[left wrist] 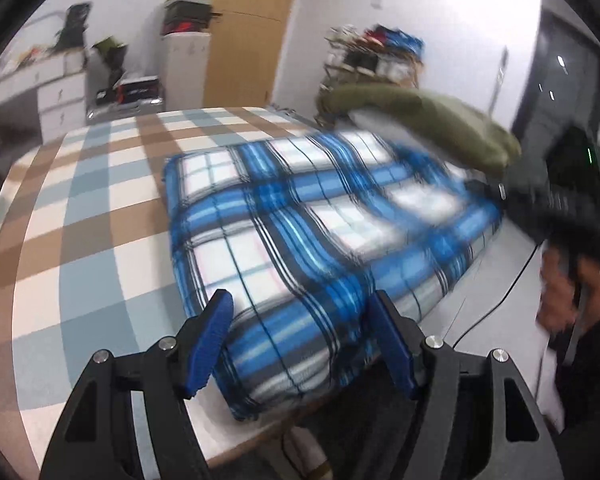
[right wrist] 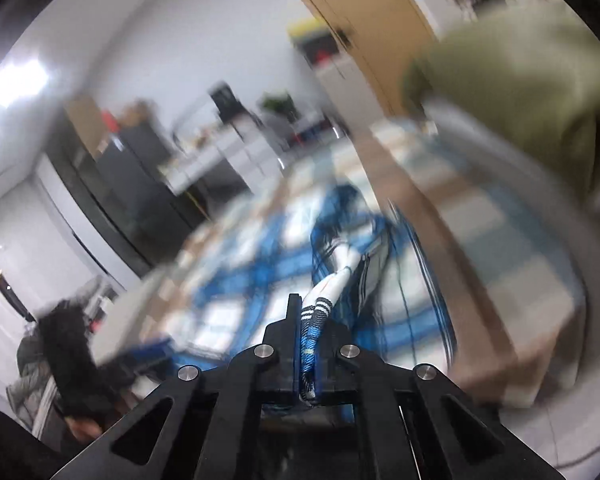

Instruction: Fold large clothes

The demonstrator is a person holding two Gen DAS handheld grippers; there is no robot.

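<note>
- Where the room opens out in the left wrist view, a table (left wrist: 80, 208) under a cloth of brown, pale blue and white checks fills most of the picture, with white walls and a wooden door (left wrist: 248, 36) behind it.
- On the near right part of that table lies the blue, white and black plaid garment (left wrist: 312, 232), folded into a thick rectangular bundle whose near corner hangs over the table's edge.
- An olive-green padded piece (left wrist: 428, 120) with a pale lining is lifted over the far right corner of the bundle; it is blurred, and what carries it cannot be told.
- A white drawer unit (left wrist: 60, 96) and a tall white cabinet (left wrist: 186, 68) stacked with boxes stand along the far wall, and a cluttered rack (left wrist: 376, 56) stands to the right of the door.
- The left gripper (left wrist: 300, 340) has its blue-padded jaws wide apart, one on either side of the bundle's near corner, and neither pad presses the cloth.
- The right gripper (right wrist: 306, 332), seen sharply in its own view against a smeared background, has its jaws pinched together on a gathered fold of the plaid garment (right wrist: 340, 272), which runs taut from the fingertips toward the table.
- At the right edge of the left wrist view, a person's hand (left wrist: 568, 296) grips the handle of that right gripper.
</note>
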